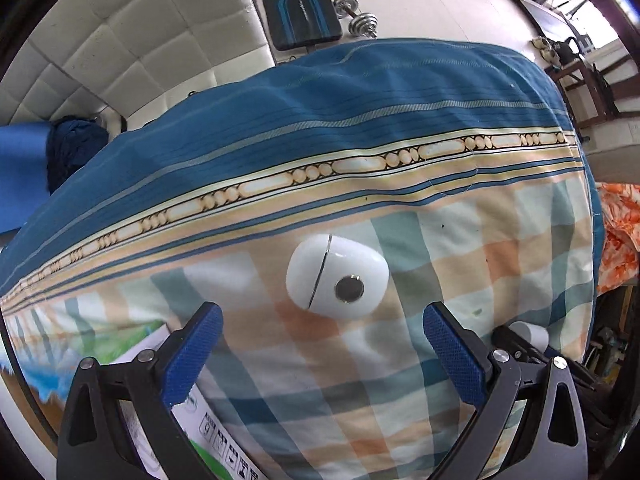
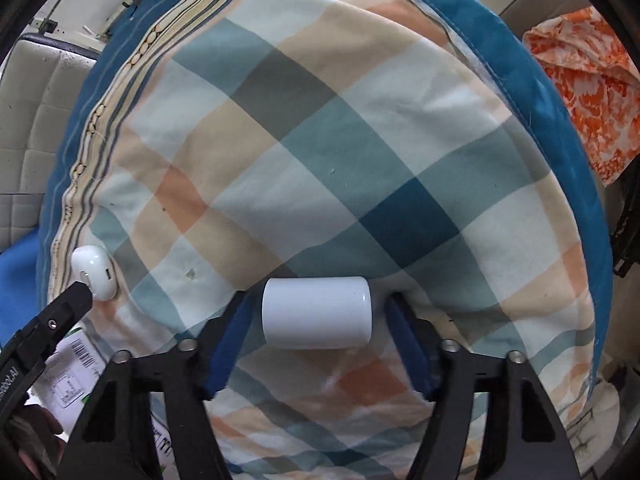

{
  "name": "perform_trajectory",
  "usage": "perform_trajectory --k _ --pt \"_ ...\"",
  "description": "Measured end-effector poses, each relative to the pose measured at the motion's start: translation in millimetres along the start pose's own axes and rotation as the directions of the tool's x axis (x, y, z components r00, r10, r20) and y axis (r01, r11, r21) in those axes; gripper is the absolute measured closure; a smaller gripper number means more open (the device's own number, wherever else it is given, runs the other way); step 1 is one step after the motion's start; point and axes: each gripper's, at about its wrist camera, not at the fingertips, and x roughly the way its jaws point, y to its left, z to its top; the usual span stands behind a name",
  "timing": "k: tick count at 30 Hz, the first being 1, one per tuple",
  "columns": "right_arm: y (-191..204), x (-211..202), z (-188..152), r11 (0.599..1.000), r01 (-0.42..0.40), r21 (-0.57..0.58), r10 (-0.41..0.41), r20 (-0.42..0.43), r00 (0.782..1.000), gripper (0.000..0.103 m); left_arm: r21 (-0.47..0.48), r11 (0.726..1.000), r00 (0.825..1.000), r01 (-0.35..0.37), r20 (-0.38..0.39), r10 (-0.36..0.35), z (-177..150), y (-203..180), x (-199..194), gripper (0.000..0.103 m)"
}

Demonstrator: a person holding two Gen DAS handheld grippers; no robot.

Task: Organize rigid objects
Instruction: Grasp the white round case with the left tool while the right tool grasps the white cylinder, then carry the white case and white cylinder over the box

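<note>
White earbud case [image 1: 337, 276]: glossy oval shell, thin lid seam, dark round button on its face. Lies on the checked bedsheet [image 1: 400, 360] just ahead of the left claw [image 1: 324, 340], between the lines of its blue pads [image 1: 192, 356]; jaws spread wide, nothing gripped. White cylinder [image 2: 317, 312]: plain, smooth, lying on its side between the right claw [image 2: 318, 344] fingers, gaps either side, jaws apart, not clamped. Right view only: case end [image 2: 95, 276] with a slot, orange patterned cloth [image 2: 580, 80] far right. Left view only: dumbbell [image 1: 356, 16] on the floor beyond the bed, printed box [image 1: 160, 360] under the left finger.
</note>
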Motion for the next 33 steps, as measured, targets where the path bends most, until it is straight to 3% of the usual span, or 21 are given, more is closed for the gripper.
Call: perform_trajectory --k 4,7,9,13,14,21,26,33 --pt "6 -1 3 0.999 0.031 -0.032 -0.031 0.005 1.000 0.057 0.044 0.999 1.000 0.012 -0.019 -0.011 6 -7 10 0.000" --pt "9 1 4 0.998 0.037 -0.049 -0.037 -0.007 0.999 0.057 0.097 0.995 1.000 0.000 -0.029 0.003 8 -17 19 0.003" --pt "13 2 3 0.997 0.048 -0.063 -0.048 -0.008 0.999 0.057 0.133 0.991 0.999 0.000 -0.040 0.006 8 -24 25 0.032" --pt "20 3 4 0.994 0.066 -0.083 -0.067 -0.004 0.998 0.057 0.164 0.986 0.999 -0.025 -0.025 0.029 7 -29 27 0.040" --pt "23 4 3 0.994 0.069 -0.087 -0.070 -0.003 0.998 0.057 0.161 0.987 0.999 -0.027 -0.013 0.029 6 -29 24 0.048" --pt "41 4 -2 0.990 0.072 -0.120 -0.072 -0.002 0.997 0.058 0.137 0.991 1.000 0.000 -0.002 0.000 -4 -31 17 0.048" --pt "36 -2 -11 0.985 0.070 -0.158 -0.069 0.008 0.998 0.058 0.068 0.994 0.997 0.081 -0.004 -0.080 -14 -15 7 0.048" --pt "45 1 -39 0.975 0.057 -0.213 -0.060 -0.007 0.998 0.058 0.041 0.994 0.995 0.098 -0.015 -0.097 -50 -15 8 0.048"
